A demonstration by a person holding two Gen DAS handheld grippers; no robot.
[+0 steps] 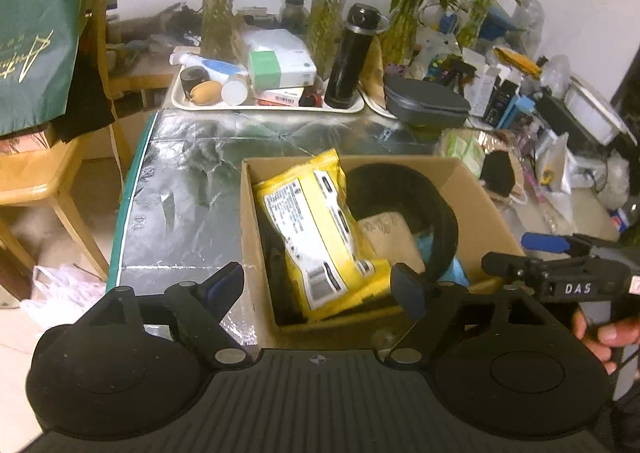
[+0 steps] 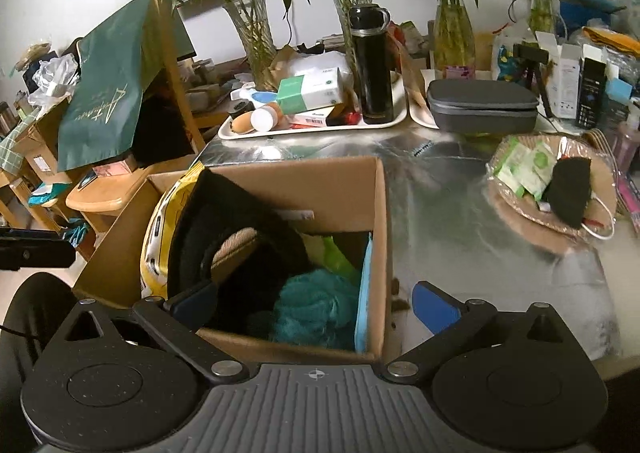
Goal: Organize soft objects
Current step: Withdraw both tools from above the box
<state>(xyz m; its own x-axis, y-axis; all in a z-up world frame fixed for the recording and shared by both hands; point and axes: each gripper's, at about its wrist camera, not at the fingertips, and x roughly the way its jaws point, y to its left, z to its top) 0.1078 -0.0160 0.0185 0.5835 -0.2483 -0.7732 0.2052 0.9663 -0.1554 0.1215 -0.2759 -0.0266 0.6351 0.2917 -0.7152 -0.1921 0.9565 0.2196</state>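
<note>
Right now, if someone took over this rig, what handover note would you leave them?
Left gripper: open, empty, over the box's near left corner.
Right gripper: open, empty, at the box's near right side.
Box already holds the yellow pack, black cushion, teal fluff and a blue pad.
Left: perhaps the black mask and green packets in the basket to the right; check whether those count.

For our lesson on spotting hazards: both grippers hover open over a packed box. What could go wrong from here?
1. The yellow pack leans high against the box wall; a nudge could tip it out.
2. The left hand-held gripper and right hand-held gripper sit close over the box and could collide.
3. The flask stands upright on a crowded tray; a careless reach might topple it.
</note>
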